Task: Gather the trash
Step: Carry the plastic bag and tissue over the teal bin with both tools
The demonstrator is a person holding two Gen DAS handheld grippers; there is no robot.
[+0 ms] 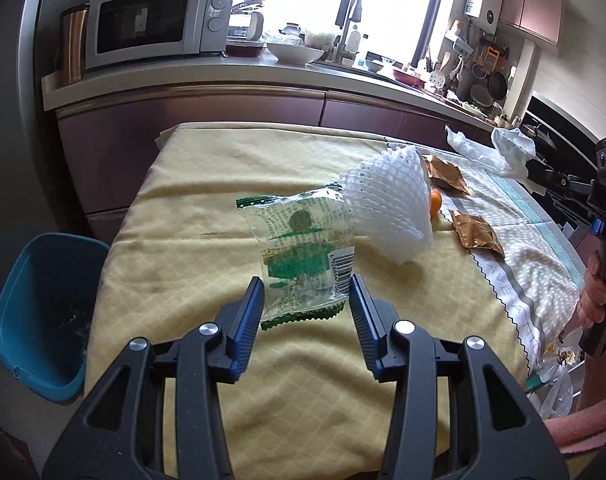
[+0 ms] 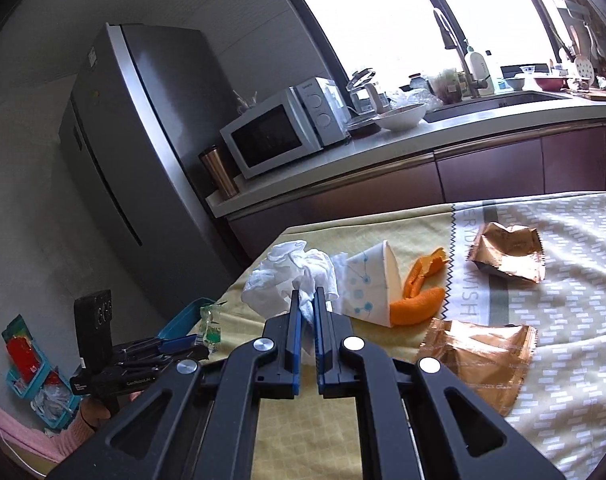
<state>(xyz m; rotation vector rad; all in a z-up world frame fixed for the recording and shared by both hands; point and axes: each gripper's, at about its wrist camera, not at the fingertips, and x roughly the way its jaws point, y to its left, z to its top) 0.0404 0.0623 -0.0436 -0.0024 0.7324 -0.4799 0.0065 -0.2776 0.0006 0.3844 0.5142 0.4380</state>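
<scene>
Trash lies scattered over the cloth-covered worktop (image 1: pixel 207 184). Left gripper (image 1: pixel 305 300) is spread wide, its jaws on either side of a clear green-printed wrapper (image 1: pixel 303 248) without pinching it; the white foam fruit net (image 1: pixel 387 204) sits just beyond to its right, and the blue bin (image 1: pixel 39 312) stands on the floor off to its left. Right gripper (image 2: pixel 307 308) is clamped on the crumpled white tissue (image 2: pixel 283 280), with orange peel (image 2: pixel 419 300) and two copper foil packets (image 2: pixel 479 352) to its right.
</scene>
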